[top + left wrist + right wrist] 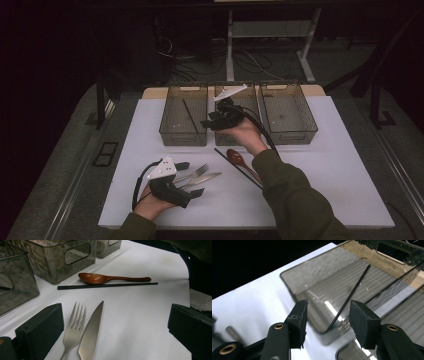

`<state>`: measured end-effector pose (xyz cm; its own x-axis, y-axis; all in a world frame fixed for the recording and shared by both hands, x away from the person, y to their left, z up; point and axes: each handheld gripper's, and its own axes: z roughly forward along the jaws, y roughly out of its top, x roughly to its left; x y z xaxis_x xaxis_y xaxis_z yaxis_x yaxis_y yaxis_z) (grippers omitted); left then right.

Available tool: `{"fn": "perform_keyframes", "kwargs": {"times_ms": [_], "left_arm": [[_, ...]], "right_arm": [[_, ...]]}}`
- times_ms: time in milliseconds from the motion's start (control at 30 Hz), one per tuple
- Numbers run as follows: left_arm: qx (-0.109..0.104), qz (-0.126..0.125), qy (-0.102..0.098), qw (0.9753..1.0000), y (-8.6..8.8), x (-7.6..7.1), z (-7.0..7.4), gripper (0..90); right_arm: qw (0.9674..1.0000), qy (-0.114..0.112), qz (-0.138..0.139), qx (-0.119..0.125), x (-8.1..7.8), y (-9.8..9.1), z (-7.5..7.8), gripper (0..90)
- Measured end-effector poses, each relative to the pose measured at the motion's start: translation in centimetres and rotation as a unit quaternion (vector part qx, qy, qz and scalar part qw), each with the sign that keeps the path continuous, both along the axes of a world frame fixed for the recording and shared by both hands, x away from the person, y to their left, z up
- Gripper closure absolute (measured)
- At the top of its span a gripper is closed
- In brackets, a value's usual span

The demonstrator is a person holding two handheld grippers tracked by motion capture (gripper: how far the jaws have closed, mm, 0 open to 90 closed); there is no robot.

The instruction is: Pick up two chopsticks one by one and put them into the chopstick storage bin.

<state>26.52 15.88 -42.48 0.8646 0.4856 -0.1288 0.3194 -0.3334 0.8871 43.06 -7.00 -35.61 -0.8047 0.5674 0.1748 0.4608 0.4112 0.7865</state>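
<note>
— White board point(320, 200) over the table, dark room behind, three clear bins along the far edge. Where does the sorting stand?

— One black chopstick point(190, 116) lies slantwise inside the left bin point(170, 135), touching nothing but the bin. The right gripper point(216, 122) hangs just beside it, over the near wall of the middle bin point(225, 137), jaws half spread with nothing between them — in the right gripper view the stick shows through the gap, down in the bin.

— So its mate is next?

— I'd judge so. The second chopstick point(239, 169) lies on the board just beside the wooden spoon point(240, 161). Best to take it near the middle, jaws across the stick, so it doesn't swing, and to come in from the side away from the spoon.

— What's in the way?

— The spoon, mostly — the two seem almost to touch, so a wide grab could catch both. The left gripper point(190, 179) rests with jaws spread around the fork point(73, 332) and knife point(91, 332), pinching neither. The right bin point(290, 135) sits well clear.
</note>
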Motion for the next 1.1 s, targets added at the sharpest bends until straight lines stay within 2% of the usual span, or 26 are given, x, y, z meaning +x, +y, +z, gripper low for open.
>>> {"fn": "perform_keyframes", "kwargs": {"times_ms": [400,533,1100], "left_arm": [[0.002,0.002,0.001,1.0000,-0.1,0.0,-0.1,0.0],[0.002,0.003,0.002,1.0000,-0.1,0.0,-0.1,0.0],[0.004,0.001,0.006,1.0000,-0.2,0.0,-0.2,0.0]], "right_arm": [[0.9998,-0.014,0.011,0.005,-3.5,-3.5,-0.6,45.7],[0.9999,-0.010,0.011,0.004,-4.5,-4.7,-1.2,45.9],[0.9994,-0.001,0.031,-0.014,-9.6,-8.8,-3.5,59.5]]}}
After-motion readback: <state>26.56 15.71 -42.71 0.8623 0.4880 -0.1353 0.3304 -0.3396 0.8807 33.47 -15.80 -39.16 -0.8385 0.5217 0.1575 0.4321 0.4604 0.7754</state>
